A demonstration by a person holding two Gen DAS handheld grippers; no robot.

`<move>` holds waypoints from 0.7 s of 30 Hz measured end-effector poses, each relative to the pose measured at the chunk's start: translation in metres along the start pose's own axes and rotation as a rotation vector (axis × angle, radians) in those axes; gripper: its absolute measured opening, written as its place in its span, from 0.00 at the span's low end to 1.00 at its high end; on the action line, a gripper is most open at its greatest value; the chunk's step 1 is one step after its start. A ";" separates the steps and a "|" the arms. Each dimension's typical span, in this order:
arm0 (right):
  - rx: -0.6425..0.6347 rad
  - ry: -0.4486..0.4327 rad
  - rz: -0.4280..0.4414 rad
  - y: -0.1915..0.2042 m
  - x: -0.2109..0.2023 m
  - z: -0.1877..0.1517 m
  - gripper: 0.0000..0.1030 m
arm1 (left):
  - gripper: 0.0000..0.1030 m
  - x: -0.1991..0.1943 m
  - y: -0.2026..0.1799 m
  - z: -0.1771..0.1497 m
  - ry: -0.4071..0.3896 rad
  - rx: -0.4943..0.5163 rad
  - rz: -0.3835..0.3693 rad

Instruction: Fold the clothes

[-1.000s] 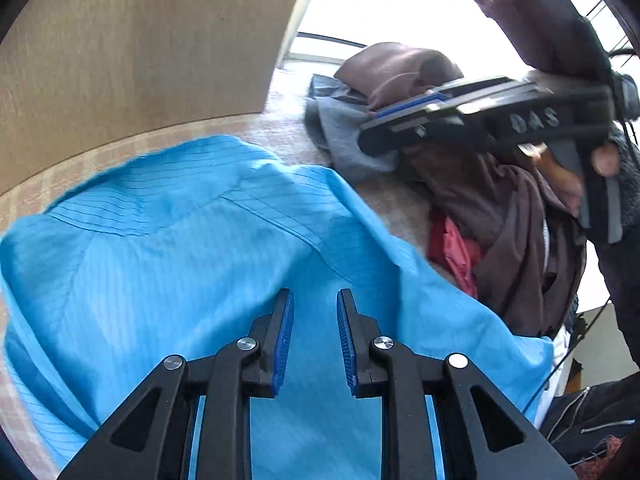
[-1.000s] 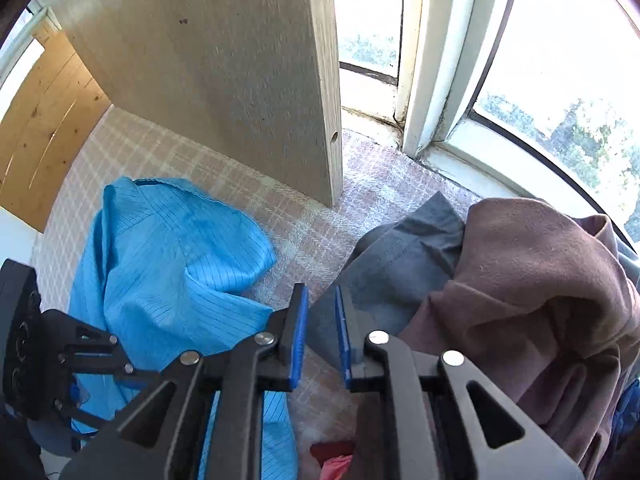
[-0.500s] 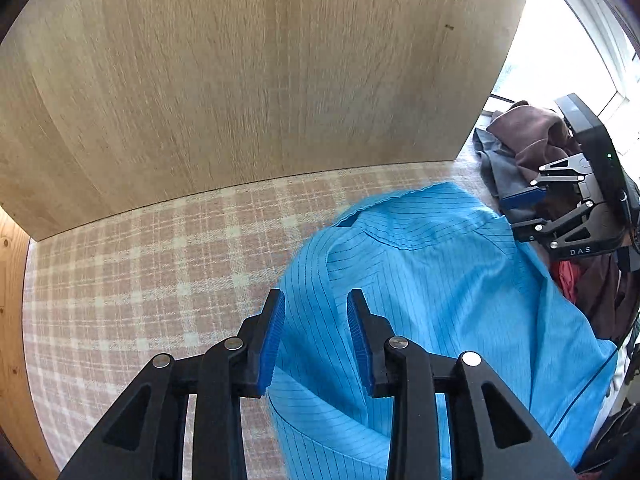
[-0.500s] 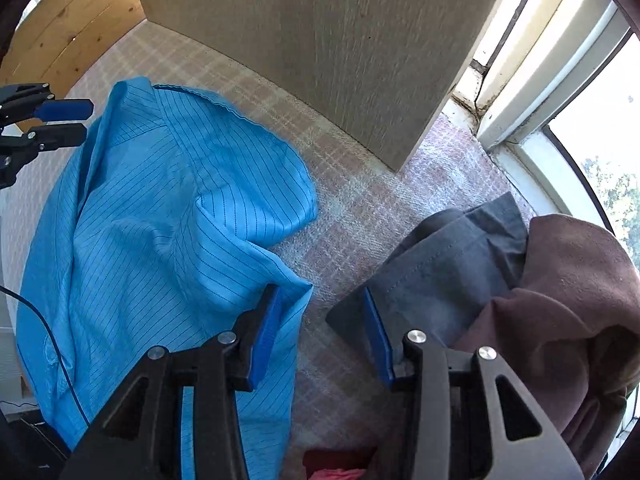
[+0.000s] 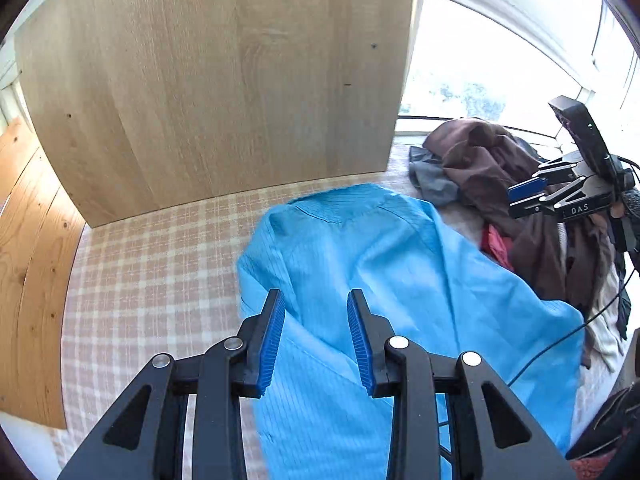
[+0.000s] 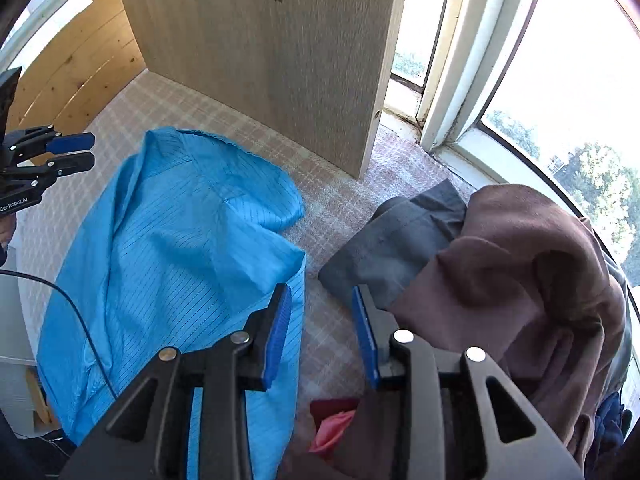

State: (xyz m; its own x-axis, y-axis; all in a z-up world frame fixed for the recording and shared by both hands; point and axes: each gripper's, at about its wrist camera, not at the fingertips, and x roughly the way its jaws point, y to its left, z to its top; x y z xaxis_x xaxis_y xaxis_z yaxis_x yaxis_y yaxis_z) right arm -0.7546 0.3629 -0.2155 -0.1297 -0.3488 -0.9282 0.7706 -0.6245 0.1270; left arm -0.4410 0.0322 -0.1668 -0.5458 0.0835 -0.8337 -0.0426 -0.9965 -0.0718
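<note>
Left tongs (image 5: 316, 300) parted above blue shirt (image 5: 380, 272), untouched

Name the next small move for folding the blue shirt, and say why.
Probably lower the left gripper onto the blue shirt edge nearest it and pinch. The shirt lies rumpled on the checked cloth, unfolded. Neither gripper holds anything; the right gripper is closing on nothing, between the shirt and the clothes pile.
</note>
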 end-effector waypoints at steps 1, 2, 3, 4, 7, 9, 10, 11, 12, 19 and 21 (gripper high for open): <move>-0.003 0.008 0.027 -0.001 -0.013 -0.015 0.36 | 0.30 -0.019 -0.011 -0.014 -0.014 -0.006 -0.020; -0.007 0.018 0.053 -0.001 -0.025 -0.030 0.37 | 0.30 -0.035 -0.022 -0.031 -0.021 -0.019 -0.046; -0.011 0.028 0.080 -0.001 -0.038 -0.045 0.37 | 0.30 -0.048 -0.033 -0.048 -0.023 -0.034 -0.075; -0.012 0.041 0.112 0.003 -0.043 -0.064 0.37 | 0.30 -0.056 -0.045 -0.068 -0.016 -0.055 -0.100; 0.001 0.105 0.220 0.012 -0.041 -0.114 0.37 | 0.30 -0.072 -0.083 -0.119 0.018 -0.106 -0.144; 0.015 0.157 0.296 0.016 -0.033 -0.146 0.37 | 0.30 -0.077 -0.110 -0.152 0.049 -0.122 -0.141; -0.001 0.177 0.269 0.019 -0.024 -0.155 0.37 | 0.30 -0.077 -0.122 -0.168 0.063 -0.141 -0.142; -0.021 0.196 0.232 0.022 -0.015 -0.164 0.37 | 0.30 -0.076 -0.132 -0.184 0.076 -0.164 -0.160; -0.035 0.201 0.172 0.024 -0.006 -0.168 0.37 | 0.30 -0.074 -0.142 -0.200 0.089 -0.188 -0.179; 0.026 0.125 0.146 0.027 -0.028 -0.188 0.37 | 0.30 -0.055 -0.223 -0.318 0.230 -0.209 -0.147; 0.045 0.121 0.139 0.030 -0.038 -0.203 0.37 | 0.30 -0.052 -0.247 -0.342 0.251 -0.181 -0.153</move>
State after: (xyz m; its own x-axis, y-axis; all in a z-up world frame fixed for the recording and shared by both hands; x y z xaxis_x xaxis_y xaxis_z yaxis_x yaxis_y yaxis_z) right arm -0.6001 0.4995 -0.2480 0.0542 -0.3493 -0.9355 0.7470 -0.6075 0.2701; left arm -0.1157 0.2747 -0.2926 -0.3204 0.2527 -0.9129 0.0536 -0.9574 -0.2838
